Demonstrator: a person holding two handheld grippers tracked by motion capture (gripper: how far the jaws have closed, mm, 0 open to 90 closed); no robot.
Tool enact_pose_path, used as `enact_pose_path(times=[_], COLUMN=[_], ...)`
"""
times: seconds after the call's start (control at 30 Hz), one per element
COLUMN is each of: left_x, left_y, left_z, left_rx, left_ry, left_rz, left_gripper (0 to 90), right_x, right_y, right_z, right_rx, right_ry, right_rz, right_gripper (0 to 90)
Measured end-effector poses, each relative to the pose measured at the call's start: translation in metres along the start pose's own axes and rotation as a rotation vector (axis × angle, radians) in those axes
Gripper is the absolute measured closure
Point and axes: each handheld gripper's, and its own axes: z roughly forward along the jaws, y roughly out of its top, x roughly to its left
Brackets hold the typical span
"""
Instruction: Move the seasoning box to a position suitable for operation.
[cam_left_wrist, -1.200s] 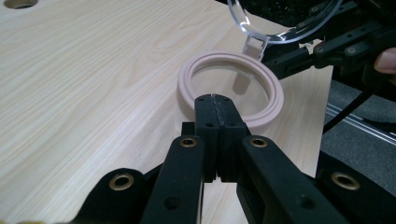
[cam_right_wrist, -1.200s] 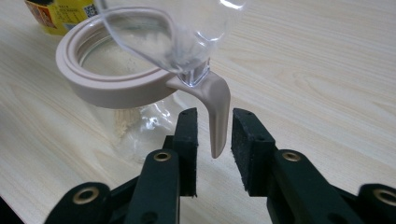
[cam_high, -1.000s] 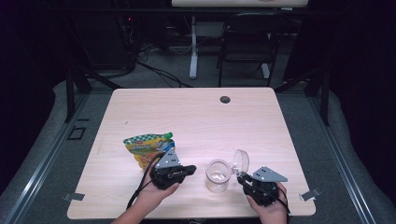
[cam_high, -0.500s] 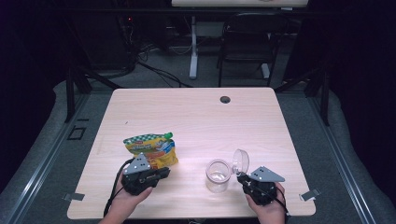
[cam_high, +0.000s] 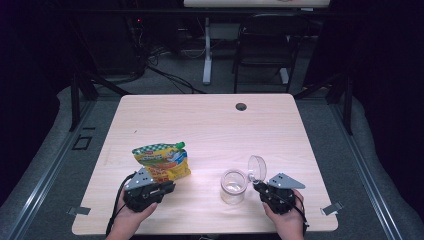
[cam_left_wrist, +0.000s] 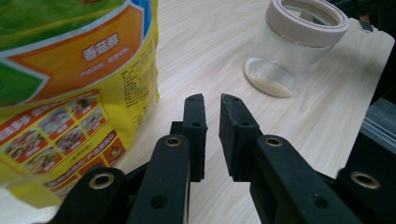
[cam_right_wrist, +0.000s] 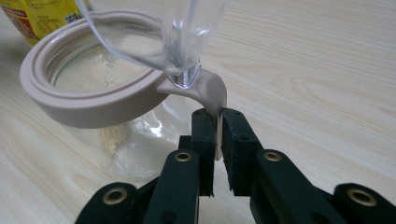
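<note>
Wooden and pale, the counter (cam_high: 210, 125) carries just two things near the person's edge: a yellow snack pouch (cam_high: 162, 162) and a clear jar (cam_high: 234, 186) with a beige rim. Taking the jar as the landmark, the pouch stands well to its left, upright and leaning a little.

A second ago the left tongs (cam_high: 167, 187) sat much nearer the jar, between it and the pouch; now they have slid away from the jar and lie just below the pouch's bottom corner. Their jaws have just been opening and stand a narrow gap apart with nothing between them, the pouch just beside them but not gripped.

Right of the jar, touching its hinge side, the right tongs (cam_right_wrist: 218, 135) have just been closing and now pinch the beige tab (cam_right_wrist: 212, 100) under the raised clear lid (cam_high: 257, 168), so the jar looks steadied with its mouth open.

My reading: the jar is ready for filling, and taking hold of the pouch comes next.
</note>
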Motion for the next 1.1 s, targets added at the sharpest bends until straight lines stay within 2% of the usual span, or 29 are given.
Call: enact_pose_path(times=[0.43,0.7,0.83,0.93,1.0,1.1], left_x=[0.009,0.019,0.026,0.032,0.037,0.046], left_y=[-0.012,-0.018,-0.02,-0.02,-0.021,-0.022], left_z=[-0.023,-0.036,-0.042,-0.046,-0.049,-0.052], left_rx=[-0.02,-0.044,-0.06,-0.073,-0.082,-0.079], left_ry=[0.078,0.101,0.127,0.153,0.159,0.167], left_rz=[-0.043,-0.072,-0.087,-0.101,-0.115,-0.133], left_gripper=[79.8,78.4,74.9,68.1,66.9,60.1], right_x=[-0.009,-0.012,-0.012,-0.012,-0.011,-0.011], right_y=[0.009,0.014,0.014,0.014,0.014,0.013], right_z=[0.015,0.022,0.022,0.021,0.02,0.019], right_rx=[-0.009,-0.01,-0.01,-0.011,-0.011,-0.012], right_ry=[0.018,0.024,0.027,0.035,0.03,0.035], right_rz=[0.027,0.033,0.036,0.035,0.034,0.037], right_gripper=[84.9,84.9,83.6,81.1,79.9,77.0])
